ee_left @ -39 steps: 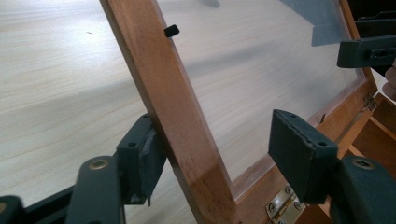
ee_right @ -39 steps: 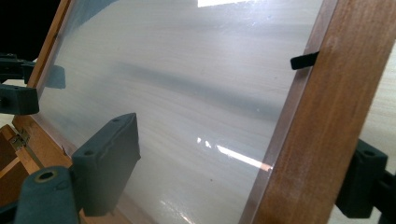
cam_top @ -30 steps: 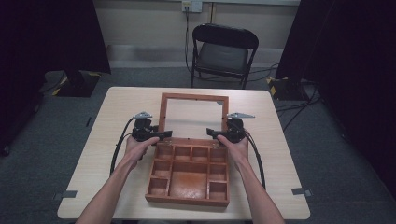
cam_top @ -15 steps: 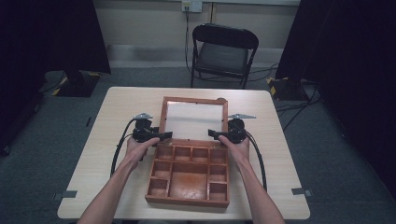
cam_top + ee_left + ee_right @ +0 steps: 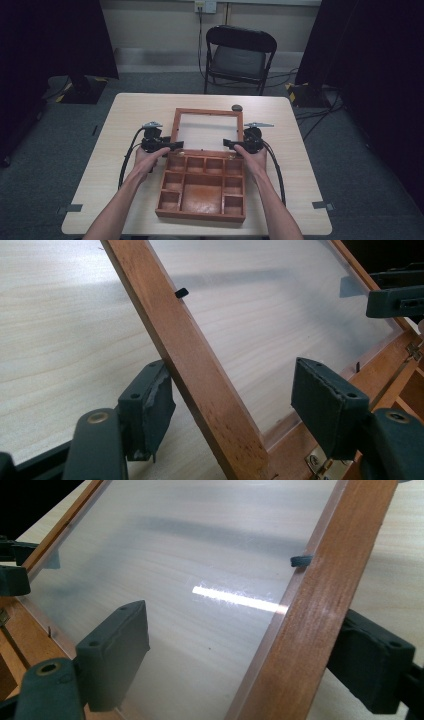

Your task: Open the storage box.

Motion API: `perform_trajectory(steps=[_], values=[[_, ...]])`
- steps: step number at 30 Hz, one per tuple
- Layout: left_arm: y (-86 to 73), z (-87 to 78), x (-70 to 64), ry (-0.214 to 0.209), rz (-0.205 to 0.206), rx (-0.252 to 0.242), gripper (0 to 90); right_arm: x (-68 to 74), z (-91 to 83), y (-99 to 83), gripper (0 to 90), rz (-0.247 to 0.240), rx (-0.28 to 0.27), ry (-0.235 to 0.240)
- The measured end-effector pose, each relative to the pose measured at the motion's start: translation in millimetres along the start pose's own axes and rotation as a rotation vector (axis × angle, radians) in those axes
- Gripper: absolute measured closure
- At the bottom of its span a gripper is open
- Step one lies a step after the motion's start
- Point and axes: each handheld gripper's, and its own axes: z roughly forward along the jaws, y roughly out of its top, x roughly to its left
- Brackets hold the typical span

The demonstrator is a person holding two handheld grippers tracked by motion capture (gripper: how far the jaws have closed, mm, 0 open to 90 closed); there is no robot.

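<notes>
A wooden box [image 5: 202, 186] with several compartments lies open on the table. Its hinged lid [image 5: 207, 112], a wood frame around a clear pane [image 5: 260, 315], leans back behind it. My left gripper [image 5: 172, 146] is open astride the lid's left rail [image 5: 200, 370]; in the left gripper view [image 5: 232, 390] one pad touches the rail's outer face and the other stands clear over the pane. My right gripper [image 5: 227, 144] is open astride the right rail [image 5: 310, 610]. In the right gripper view [image 5: 250, 635] the rail passes between the wide-apart jaws, with the pane [image 5: 190, 555] beyond.
A small dark round object [image 5: 237, 107] lies on the table [image 5: 130, 115] by the lid's far right corner. Behind the table stands a black folding chair [image 5: 240, 55]. Brass hinges [image 5: 320, 465] join lid and box. Gripper cables trail back along both forearms.
The lid has tilted further back, its far edge sinking toward the table. Both grippers have stayed astride its side rails and moved slightly with it.
</notes>
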Motion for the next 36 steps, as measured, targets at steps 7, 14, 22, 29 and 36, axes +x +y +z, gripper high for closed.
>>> perform_trajectory(steps=[7, 14, 22, 29, 36], values=[[-1.9, 1.9, 3.3, -0.006, -0.031, 0.010, 31.2, -3.9, 3.7, -1.8, 14.1, 0.016, 0.007, -0.013], [-2.9, 2.4, 5.0, 0.000, -0.044, 0.023, 28.0, -6.3, 4.2, -3.6, 14.3, 0.017, 0.016, -0.025], [0.4, -4.1, 5.3, 0.024, -0.041, -0.022, 27.9, -10.7, 4.7, -9.8, 14.9, 0.058, 0.019, -0.009], [-2.6, -0.3, 1.2, 0.040, 0.006, 0.011, 27.5, -10.9, 5.1, -6.4, 14.8, 0.073, 0.054, -0.011], [0.4, -1.8, -2.1, 0.046, 0.020, -0.001, 27.8, -10.8, -6.9, -0.6, 18.0, 0.044, -0.004, -0.029]])
